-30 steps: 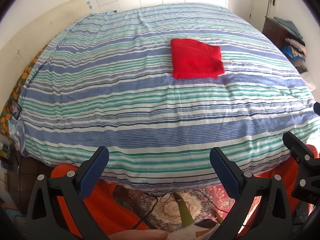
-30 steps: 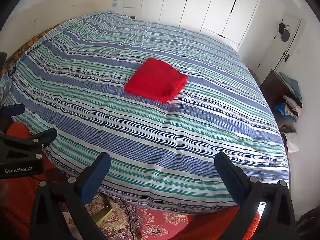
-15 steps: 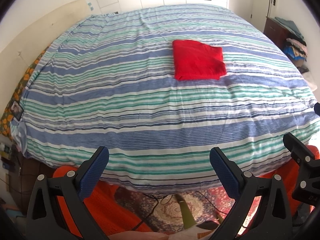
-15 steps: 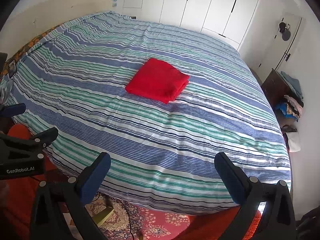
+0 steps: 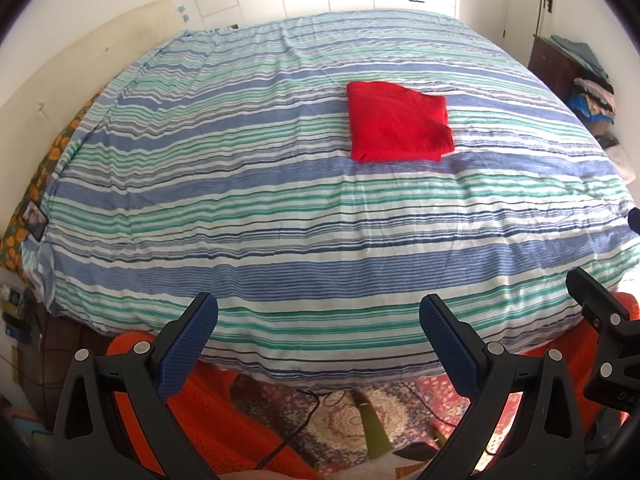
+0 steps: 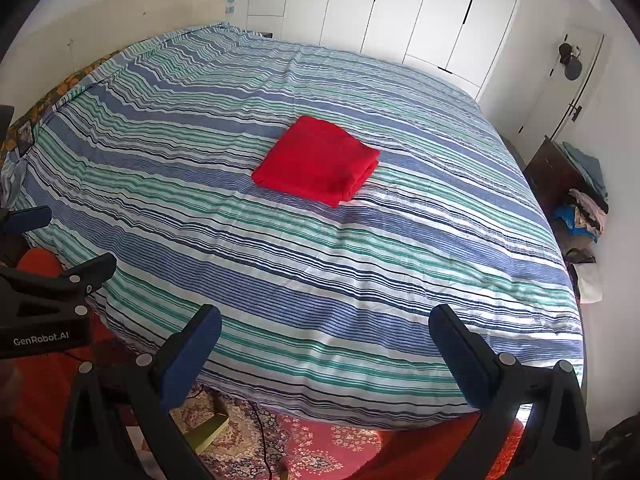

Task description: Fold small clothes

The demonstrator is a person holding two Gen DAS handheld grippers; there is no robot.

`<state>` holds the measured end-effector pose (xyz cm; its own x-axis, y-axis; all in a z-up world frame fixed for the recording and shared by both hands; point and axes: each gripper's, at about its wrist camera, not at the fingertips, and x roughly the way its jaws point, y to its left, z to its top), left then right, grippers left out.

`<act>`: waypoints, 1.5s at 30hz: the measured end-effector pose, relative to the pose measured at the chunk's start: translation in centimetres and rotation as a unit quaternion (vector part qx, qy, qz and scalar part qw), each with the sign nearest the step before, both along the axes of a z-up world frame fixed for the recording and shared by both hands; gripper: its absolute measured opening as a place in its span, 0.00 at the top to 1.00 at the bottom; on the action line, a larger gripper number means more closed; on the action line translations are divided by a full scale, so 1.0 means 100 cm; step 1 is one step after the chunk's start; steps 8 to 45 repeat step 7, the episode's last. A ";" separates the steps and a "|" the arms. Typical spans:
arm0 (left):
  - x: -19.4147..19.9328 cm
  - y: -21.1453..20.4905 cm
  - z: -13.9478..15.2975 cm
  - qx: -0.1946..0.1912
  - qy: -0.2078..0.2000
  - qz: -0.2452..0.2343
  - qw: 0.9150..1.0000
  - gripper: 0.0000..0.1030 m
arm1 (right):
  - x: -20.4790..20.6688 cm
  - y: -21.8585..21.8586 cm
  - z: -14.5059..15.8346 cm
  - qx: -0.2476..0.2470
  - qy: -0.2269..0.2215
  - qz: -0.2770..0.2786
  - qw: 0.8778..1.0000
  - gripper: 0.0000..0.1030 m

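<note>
Both grippers (image 5: 318, 322) (image 6: 325, 332) wide-jawed — clear of bed (image 5: 280, 216)

Right claw (image 5: 608, 320) cut off by left view's edge. Clothes pile (image 6: 584, 208) on dresser (image 6: 552, 176): items indistinct. Small picture (image 5: 34, 218) at bed's (image 5: 280, 220) left edge: unreadable.

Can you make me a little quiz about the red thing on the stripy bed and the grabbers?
1. True or false: the red garment lies folded on the striped bedspread.
2. Is the left gripper holding anything?
3. The right gripper is: A) open, B) shut on cloth.

Key: 1 true. 2 No, it is open and empty, near the bed's edge. 3 A.
</note>
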<state>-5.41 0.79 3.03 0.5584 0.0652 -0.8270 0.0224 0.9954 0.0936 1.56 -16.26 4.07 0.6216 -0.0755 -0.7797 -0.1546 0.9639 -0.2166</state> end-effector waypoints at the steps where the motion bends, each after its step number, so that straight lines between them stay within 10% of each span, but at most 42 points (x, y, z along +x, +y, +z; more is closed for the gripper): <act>1: 0.000 0.001 0.001 0.000 -0.001 0.001 1.000 0.02 | 0.000 0.000 0.000 0.000 0.000 0.000 1.000 0.01; 45: -0.003 -0.001 0.005 0.012 -0.017 -0.001 1.000 0.02 | 0.000 0.000 0.000 0.001 -0.002 0.000 1.000 0.01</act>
